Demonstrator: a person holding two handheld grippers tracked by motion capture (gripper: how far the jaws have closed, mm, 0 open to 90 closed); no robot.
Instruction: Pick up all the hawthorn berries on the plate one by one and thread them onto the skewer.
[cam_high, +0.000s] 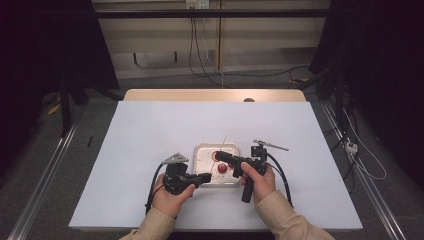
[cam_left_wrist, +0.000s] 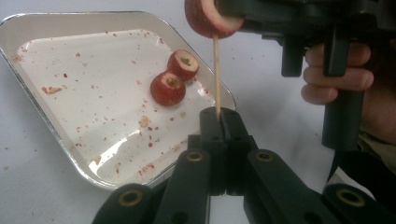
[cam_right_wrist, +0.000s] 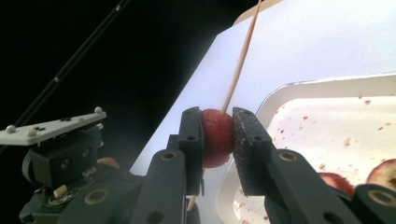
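One metal tray (cam_high: 202, 150) sits at the lower middle of the high view on the white table (cam_high: 150, 130), with both grippers over its near edge. The left gripper (cam_left_wrist: 218, 114), rising from the bottom of its own view, has its jaws pressed together on the lower end of one thin wooden skewer (cam_left_wrist: 215, 70), which stands nearly upright above them. The right gripper (cam_right_wrist: 217, 135) is clamped on one round red fruit piece (cam_right_wrist: 216, 137), and the skewer passes through that piece, its free end slanting to the top of the right gripper view. In the left gripper view the speared piece hangs at the top centre, above the tray's right rim. Two more fruit pieces (cam_left_wrist: 175, 79) lie touching each other in the tray, towards its upper right side, so three pieces in all. Red crumbs speckle the tray floor.
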